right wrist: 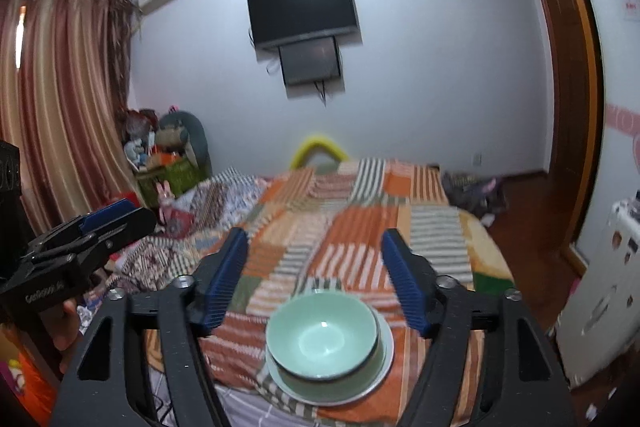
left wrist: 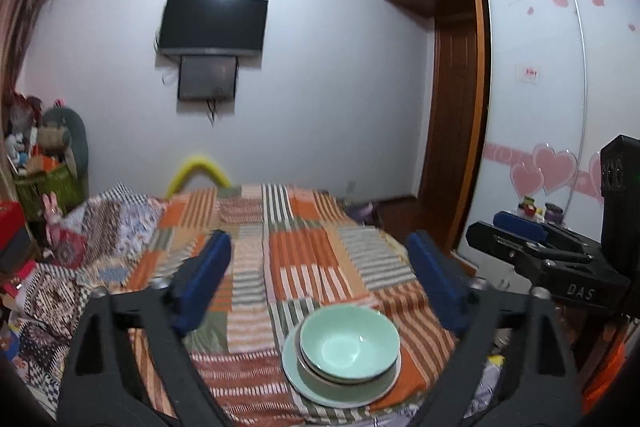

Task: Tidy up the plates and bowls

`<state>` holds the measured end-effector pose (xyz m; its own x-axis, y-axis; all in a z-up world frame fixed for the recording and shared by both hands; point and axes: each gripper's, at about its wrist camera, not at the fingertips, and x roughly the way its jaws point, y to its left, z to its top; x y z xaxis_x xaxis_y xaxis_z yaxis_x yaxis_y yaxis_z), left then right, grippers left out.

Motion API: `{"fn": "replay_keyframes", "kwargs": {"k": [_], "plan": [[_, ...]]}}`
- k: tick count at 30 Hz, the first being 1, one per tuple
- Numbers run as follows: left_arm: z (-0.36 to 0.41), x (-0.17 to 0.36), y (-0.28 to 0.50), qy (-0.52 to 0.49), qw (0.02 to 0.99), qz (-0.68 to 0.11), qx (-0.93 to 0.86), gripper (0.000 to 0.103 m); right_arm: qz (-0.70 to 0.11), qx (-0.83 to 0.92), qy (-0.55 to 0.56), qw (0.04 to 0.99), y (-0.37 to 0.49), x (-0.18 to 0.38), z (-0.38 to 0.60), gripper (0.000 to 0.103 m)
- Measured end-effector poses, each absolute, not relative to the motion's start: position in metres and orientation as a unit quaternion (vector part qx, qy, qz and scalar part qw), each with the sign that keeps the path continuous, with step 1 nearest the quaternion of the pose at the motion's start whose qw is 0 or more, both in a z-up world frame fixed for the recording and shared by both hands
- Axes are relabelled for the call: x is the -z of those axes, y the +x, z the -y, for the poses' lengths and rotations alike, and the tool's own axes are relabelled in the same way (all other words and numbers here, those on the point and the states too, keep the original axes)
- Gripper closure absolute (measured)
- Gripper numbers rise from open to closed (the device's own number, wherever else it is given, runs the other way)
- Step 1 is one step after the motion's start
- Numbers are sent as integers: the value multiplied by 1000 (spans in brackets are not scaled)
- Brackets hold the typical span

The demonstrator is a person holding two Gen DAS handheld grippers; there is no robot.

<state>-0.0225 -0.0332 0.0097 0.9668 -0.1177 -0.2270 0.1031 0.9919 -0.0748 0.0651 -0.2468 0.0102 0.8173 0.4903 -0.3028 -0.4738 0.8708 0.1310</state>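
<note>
Biggest risk: the stack sits on soft bedding, not a hard top. The orange-and-grey striped patchwork bedspread [left wrist: 296, 259] gives under any push, so a nudge from either tool could tilt the stack & slide the top pale green glazed ceramic bowl [left wrist: 350, 345] off. It's also close to the near edge of the bedspread, so a slide toward the camera prob means a drop to the floor & chipped glaze. Glazed ware is slick, so I'd guess a rim pinch w/ the ribbed pads could slip if taken shallow. 2nd risk: both tools aim at the same stack, so they could knock each other if both close in at once.

Left gripper [left wrist: 320, 291]: blue pads [left wrist: 208, 279] spread wide, nothing between them, hanging above the bedspread, stack between & just below them in the left wrist view. Right gripper [right wrist: 316, 283]: also spread wide & empty, stack centred below it in its own view.

The stack: the top bowl is nested in what looks like a second one w/ a darker rim, both on a pale green round plate [left wrist: 296, 379] whose edge shows all round. Glossy, light glints inside the bowl, looks empty & clean. Sits level as far as I can tell, bowls a bit off-centre toward the plate's far side. No other dishes in view, so stacking looks about done
</note>
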Motion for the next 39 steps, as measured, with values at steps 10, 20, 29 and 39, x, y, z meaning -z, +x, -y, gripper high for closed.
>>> {"fn": "replay_keyframes", "kwargs": {"k": [10, 20, 29, 39], "plan": [[28, -11, -23, -43, 992, -112, 46, 2, -139, -259, 21, 955, 60, -9, 240, 12], [31, -5, -21, -40, 991, -119, 38, 1, -136, -248, 32, 959, 62, -7, 246, 1], [32, -1, -17, -36, 991, -124, 38, 1, -139, -243, 34, 959, 60, -6, 247, 1], [30, 1, -13, -38, 990, -130, 40, 1, -139, -245, 32, 959, 59, -6, 248, 1]]}}
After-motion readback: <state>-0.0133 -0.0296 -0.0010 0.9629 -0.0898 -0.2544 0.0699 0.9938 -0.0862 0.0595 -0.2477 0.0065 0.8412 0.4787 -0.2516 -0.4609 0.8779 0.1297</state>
